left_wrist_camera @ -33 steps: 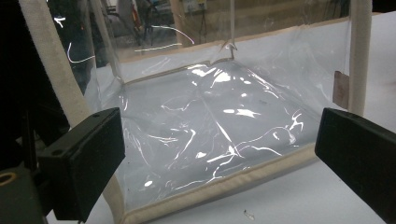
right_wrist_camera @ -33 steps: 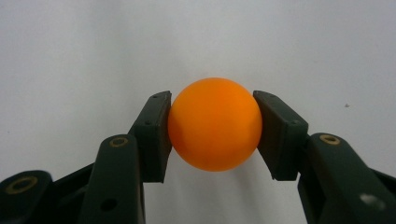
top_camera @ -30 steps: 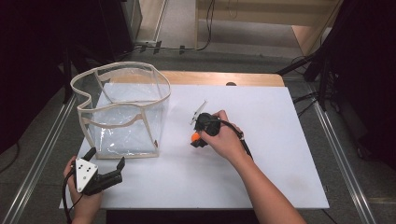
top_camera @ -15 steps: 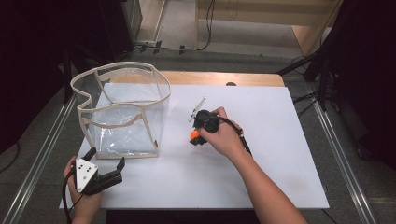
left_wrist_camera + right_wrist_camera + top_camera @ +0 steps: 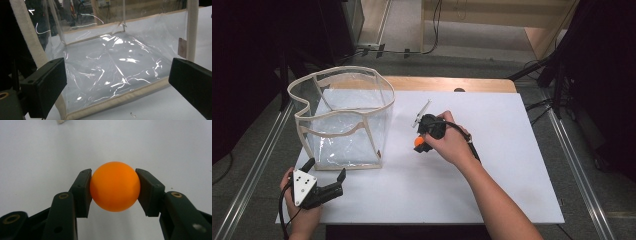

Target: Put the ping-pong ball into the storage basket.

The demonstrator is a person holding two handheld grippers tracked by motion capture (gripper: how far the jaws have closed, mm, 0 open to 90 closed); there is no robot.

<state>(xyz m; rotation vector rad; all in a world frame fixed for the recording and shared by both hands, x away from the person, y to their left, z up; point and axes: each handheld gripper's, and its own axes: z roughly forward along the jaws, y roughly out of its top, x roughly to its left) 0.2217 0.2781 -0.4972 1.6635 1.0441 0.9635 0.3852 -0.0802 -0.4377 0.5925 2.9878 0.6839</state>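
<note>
Orange ball | clamped between right tongs | left tongs released, by bag

high view: above the near counter edge, facing forward and down | left claw view: close, level, faces the clear bag ahead, shared with high view | right claw view: very close, down onto counter

A lab or test room set up for recording.
A white table stands between metal rails, with cables on the far floor and dark stands at both sides.
</note>
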